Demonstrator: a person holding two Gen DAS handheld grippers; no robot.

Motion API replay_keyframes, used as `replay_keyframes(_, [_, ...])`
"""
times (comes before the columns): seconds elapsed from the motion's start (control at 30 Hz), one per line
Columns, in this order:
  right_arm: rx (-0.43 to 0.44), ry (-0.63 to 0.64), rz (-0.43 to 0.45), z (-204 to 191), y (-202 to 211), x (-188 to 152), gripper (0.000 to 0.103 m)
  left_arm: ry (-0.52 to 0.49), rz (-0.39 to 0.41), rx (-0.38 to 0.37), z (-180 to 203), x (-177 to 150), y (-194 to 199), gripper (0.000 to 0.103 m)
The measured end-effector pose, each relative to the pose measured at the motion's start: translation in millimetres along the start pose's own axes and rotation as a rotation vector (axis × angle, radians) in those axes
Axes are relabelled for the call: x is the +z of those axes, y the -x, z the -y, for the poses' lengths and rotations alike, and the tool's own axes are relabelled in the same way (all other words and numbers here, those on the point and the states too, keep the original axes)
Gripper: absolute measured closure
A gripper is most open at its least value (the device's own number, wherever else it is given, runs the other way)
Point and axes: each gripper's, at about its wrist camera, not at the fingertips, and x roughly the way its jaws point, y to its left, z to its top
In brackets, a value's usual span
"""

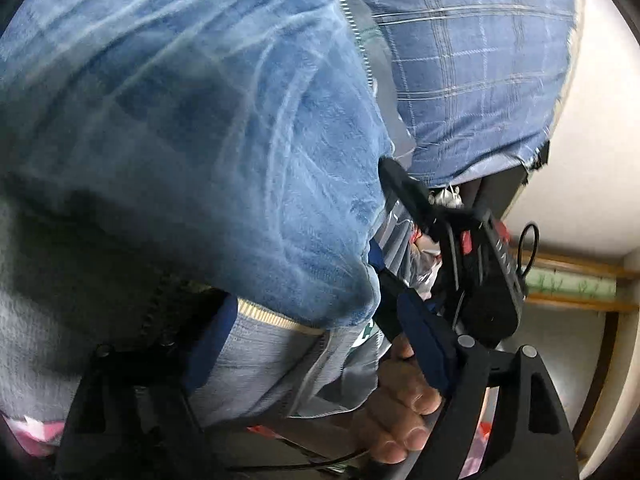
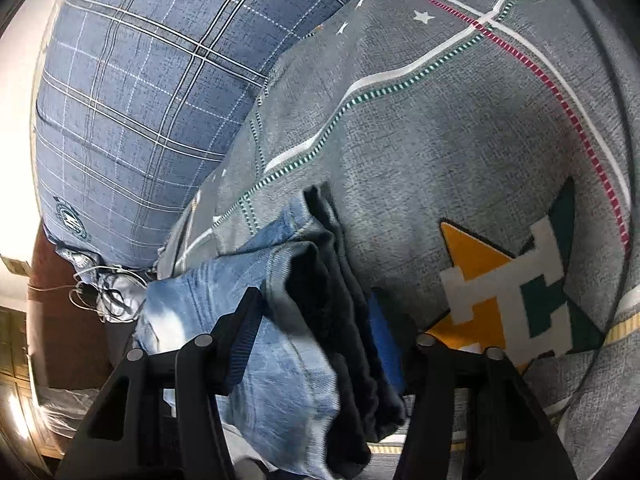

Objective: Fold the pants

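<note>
Right gripper [image 2: 316,336] clamped on folded jeans [image 2: 280,320]; left gripper [image 1: 316,328] wide, empty, denim ahead. Fingers [image 1: 404,412] only in left view.

Two close wrist views angled down, sharing jeans [image 1: 224,168], plaid pillow [image 2: 132,92].

the pants [image 2: 280,320] are light blue washed jeans with pale faded streaks and a dark inner side. they are bunched into several thick layers, with the folded edges standing up and showing dark cloth between blue layers. they rest on the grey patterned bed cover [image 2: 440,140], near its edge by the blue checked pillow [image 2: 140,100]; in the left wrist view the denim [image 1: 220,140] fills most of the picture, very close and blurred.
</note>
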Motion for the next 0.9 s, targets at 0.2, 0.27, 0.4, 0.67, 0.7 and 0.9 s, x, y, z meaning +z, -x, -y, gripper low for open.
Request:
replay_keyframes(0.2, [0.025,-0.036,-0.004,6.9,2.1,0.9,0.057,0.083,0.05,-0.015,-8.5,7.0,11.8,0.037])
replay_keyframes(0.27, [0.025,-0.029,-0.007,7.2,4.2,0.2,0.057,0.096,0.059,0.015,-5.4,15.6,9.9,0.067])
replay_keyframes(0.4, [0.056,-0.05,-0.012,12.9,5.1,1.4,0.056,0.145,0.038,-0.003,-5.4,20.1,11.8,0.094])
replay_keyframes(0.67, [0.262,-0.137,-0.01,20.9,13.0,-0.9,0.046,0.221,0.011,-0.217,7.3,28.5,37.7,0.098])
replay_keyframes(0.7, [0.272,-0.14,-0.021,20.7,10.4,-0.7,0.045,0.229,0.008,-0.228,7.9,27.6,38.1,0.098])
replay_keyframes(0.9, [0.332,-0.166,-0.082,18.0,-2.7,-4.8,0.065,0.212,0.002,-0.233,2.6,17.1,39.7,0.098])
